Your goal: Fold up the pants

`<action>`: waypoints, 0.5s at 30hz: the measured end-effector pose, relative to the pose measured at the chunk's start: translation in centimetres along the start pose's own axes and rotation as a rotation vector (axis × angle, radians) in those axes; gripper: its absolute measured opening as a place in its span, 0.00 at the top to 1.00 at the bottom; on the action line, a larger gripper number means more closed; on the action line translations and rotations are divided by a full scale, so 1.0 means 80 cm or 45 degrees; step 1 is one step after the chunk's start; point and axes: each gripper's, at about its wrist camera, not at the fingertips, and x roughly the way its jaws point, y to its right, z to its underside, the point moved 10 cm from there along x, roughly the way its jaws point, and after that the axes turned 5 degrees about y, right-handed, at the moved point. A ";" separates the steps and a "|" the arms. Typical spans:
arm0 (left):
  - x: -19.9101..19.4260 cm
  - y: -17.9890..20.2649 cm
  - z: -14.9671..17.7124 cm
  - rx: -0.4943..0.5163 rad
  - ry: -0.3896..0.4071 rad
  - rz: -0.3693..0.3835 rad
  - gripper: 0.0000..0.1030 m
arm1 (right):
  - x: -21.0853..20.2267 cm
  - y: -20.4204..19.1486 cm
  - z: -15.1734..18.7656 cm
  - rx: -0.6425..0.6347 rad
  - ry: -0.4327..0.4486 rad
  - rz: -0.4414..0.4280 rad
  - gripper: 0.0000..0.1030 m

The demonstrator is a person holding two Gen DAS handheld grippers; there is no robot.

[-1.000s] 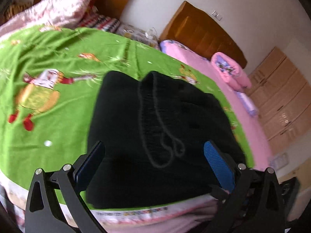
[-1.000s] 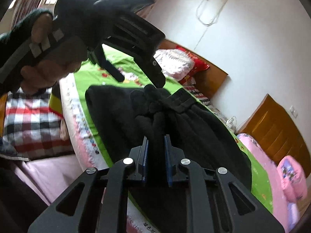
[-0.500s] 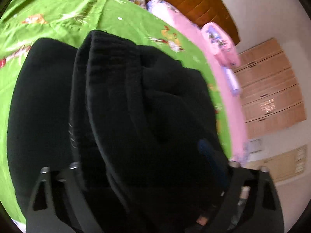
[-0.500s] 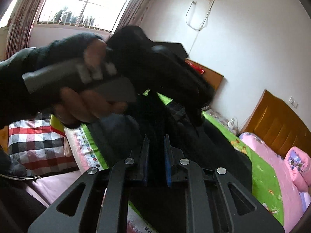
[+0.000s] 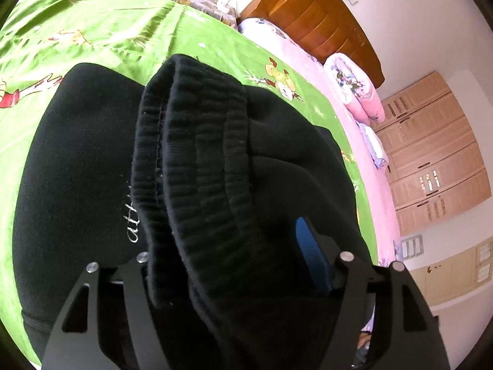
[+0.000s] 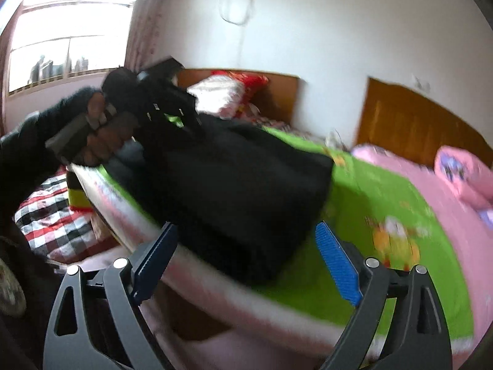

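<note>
While the black pants lie folded on the green bedsheet near the bed's near edge, the left gripper pinches their ribbed waistband between its fingers, having just closed on it. Farther right, the right gripper has just opened; its blue pads stand spread and empty, just short of the pants' near right corner.

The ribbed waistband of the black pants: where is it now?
In the left wrist view the ribbed waistband runs up the centre, bunched between the left gripper's fingers, over the green bedsheet.
</note>
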 end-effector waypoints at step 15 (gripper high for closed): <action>-0.059 0.028 -0.017 0.044 0.220 -0.032 0.76 | 0.051 0.029 0.006 -0.030 -0.059 0.354 0.15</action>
